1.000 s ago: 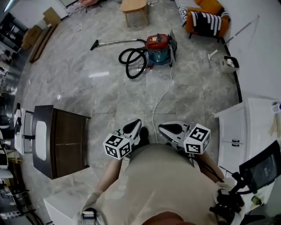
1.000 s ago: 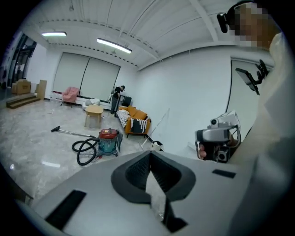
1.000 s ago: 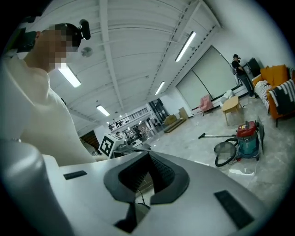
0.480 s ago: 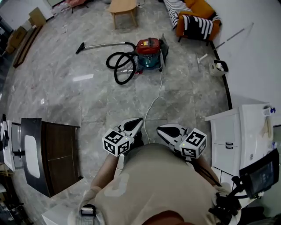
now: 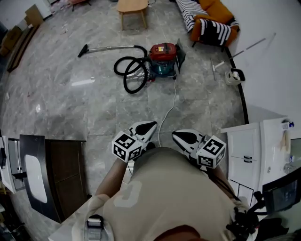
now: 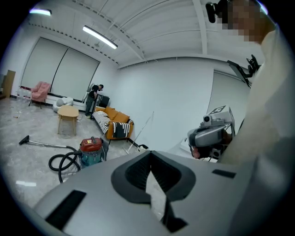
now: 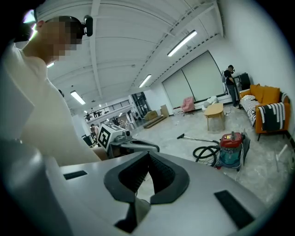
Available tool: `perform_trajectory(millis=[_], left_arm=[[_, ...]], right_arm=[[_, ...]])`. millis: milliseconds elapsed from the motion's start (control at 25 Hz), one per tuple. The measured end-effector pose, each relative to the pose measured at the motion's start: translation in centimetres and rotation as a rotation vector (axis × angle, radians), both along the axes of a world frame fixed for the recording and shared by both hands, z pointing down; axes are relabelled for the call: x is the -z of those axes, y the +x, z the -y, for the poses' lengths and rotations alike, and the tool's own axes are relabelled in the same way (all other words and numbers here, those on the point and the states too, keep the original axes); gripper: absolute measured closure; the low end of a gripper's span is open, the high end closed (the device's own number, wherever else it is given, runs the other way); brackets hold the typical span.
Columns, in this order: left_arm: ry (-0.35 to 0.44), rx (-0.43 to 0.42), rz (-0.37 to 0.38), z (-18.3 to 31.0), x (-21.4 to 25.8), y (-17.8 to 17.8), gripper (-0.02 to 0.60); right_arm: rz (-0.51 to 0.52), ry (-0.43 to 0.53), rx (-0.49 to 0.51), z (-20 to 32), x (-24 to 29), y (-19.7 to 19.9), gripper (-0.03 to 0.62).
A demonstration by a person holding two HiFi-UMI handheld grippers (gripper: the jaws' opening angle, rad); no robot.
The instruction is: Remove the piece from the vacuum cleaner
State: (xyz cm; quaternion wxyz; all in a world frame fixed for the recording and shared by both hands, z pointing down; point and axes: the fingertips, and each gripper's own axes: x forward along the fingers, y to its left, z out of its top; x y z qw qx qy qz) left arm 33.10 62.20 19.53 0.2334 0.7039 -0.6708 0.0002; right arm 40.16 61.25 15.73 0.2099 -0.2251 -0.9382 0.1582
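We see a glossy, marble-look floor (image 5: 94,99); the vacuum cleaner (image 5: 163,57) looks smooth plastic, its hose (image 5: 126,84) matt black; beyond it, a pale wooden table (image 5: 132,6) and cloth sofa (image 5: 214,21).

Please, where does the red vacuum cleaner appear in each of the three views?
Head view: the vacuum cleaner is at top centre, on the floor.
Left gripper view: vacuum cleaner at the left, at middle height.
Right gripper view: vacuum cleaner at the right, below middle height.
Shared landmark: the orange sofa behind it.
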Motion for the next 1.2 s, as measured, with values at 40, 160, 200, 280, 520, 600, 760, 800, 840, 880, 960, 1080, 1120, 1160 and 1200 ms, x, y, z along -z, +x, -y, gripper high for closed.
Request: perform_trajectory(millis=[40,160,200,280,520,600,760,800,840,880,960,1080,1120,1160,1200], left_arm=[[0.008,0.004,-0.002,-0.3,0.2,-0.8,0.578],[0.032,0.037,-0.026,-1.3,0.5,-3.3,0.578],[0.038,0.055,-0.035,-1.6,0.6,-4.1,0.578],[0.044,0.095,-0.043,-2.0,0.6,-5.6,0.577],[-0.002,0.188,0.016,-2.8,-0.2,-8.4,0.578],[-0.023,0.198,0.036,-2.7,-0.4,-9.0,0.578],[-0.049,0.23,0.036,-1.7,-0.5,-10.2,0.578],[-0.054,0.233,0.041,-1.1,-0.4,-10.4,0.578],[-0.057,0.233,0.046,-0.4,-0.3,-10.5,0.578],[-0.058,0.232,0.049,0.5,-0.1,-10.6,0.578],[-0.065,0.231,0.053,2.5,0.4,-11.0,0.578],[-0.086,0.222,0.056,6.1,0.9,-11.6,0.578],[-0.094,0.216,0.058,7.5,1.0,-11.7,0.578],[-0.1,0.206,0.061,8.9,1.2,-11.7,0.578],[-0.103,0.192,0.063,10.4,1.4,-11.4,0.578]], right_arm=[[-0.003,0.005,0.004,-0.4,0.0,-0.9,0.592],[-0.011,0.028,0.027,-1.4,0.0,-3.1,0.592],[-0.013,0.033,0.032,-1.6,-0.1,-3.8,0.592],[-0.021,0.034,0.041,-1.9,-0.2,-4.9,0.592],[-0.037,0.014,0.092,-2.4,-0.6,-7.4,0.591],[-0.035,0.007,0.107,-2.1,-0.7,-8.1,0.592],[-0.017,-0.014,0.127,-0.2,-0.8,-9.5,0.592],[-0.01,-0.018,0.131,0.5,-0.8,-9.9,0.592],[-0.005,-0.022,0.137,1.2,-0.8,-10.2,0.592],[0.0,-0.026,0.144,2.0,-0.7,-10.5,0.592],[0.011,-0.035,0.156,3.9,-0.4,-11.2,0.592],[0.026,-0.056,0.147,7.6,-0.1,-11.9,0.592],[0.027,-0.064,0.137,9.0,-0.2,-11.9,0.592],[0.026,-0.073,0.125,10.4,-0.3,-11.8,0.592],[0.024,-0.082,0.113,11.7,-0.5,-11.7,0.592]])
